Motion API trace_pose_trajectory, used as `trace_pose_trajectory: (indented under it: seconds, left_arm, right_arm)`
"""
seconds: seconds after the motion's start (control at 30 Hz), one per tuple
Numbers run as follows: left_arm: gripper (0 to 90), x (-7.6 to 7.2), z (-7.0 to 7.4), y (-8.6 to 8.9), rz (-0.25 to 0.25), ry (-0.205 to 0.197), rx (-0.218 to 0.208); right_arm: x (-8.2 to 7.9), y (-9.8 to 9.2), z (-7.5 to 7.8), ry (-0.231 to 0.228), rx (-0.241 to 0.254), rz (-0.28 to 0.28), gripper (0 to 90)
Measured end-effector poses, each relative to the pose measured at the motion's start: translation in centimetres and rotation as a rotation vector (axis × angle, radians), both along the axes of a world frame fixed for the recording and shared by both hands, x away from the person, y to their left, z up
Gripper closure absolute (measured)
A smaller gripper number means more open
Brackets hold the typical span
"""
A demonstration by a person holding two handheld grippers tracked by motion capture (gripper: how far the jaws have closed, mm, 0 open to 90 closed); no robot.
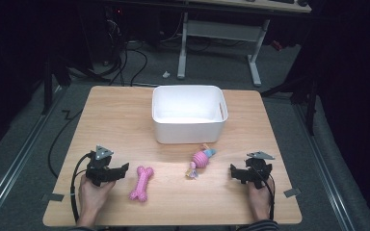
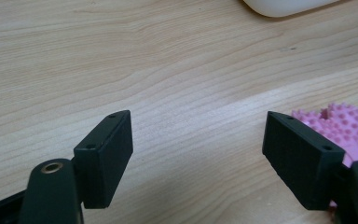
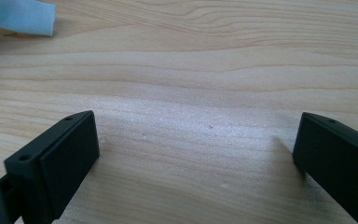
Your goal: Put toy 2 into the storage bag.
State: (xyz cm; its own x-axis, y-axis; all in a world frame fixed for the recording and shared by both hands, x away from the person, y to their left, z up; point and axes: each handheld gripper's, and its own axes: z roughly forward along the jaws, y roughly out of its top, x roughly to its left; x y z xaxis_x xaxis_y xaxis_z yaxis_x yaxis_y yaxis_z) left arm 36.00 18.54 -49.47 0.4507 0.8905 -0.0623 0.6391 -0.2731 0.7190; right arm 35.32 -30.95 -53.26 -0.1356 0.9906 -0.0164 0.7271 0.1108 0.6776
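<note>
The pink spiked bone toy [image 1: 141,183] lies flat on the bench [image 1: 115,125] just at 3 o'clock of the open, empty left claw [image 1: 117,173]; it looks light and rubbery, best pinched across its narrow middle.

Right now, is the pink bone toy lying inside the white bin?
No, the pink bone toy lies on the table, in front of the white bin.

We've bare tabletop [image 1: 120,120] ahead of left gripper [image 1: 121,172]; pink bone [image 1: 141,183] just beside its rt jaw, white bin [image 1: 189,132] beyond.
</note>
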Motion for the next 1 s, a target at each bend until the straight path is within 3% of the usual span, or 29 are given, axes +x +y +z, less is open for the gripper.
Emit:
trace_pose_trajectory:
  seconds: [0.27,0.77,1.0]
  left_arm:
    - [28.0,-1.3,0.9,-1.1,-0.022,-0.003,0.028]
    - [30.1,-2.5,1.2,-2.8,-0.062,-0.01,-0.009]
    - [27.1,-3.2,1.2,-4.0,-0.079,-0.003,0.001]
  right_arm:
    - [0.0,0.0,0.0,-0.003,-0.001,0.001,0.1]
    - [0.0,0.0,0.0,-0.005,-0.004,0.002,0.1]
    - [0.0,0.0,0.0,-0.006,-0.005,0.002,0.1]
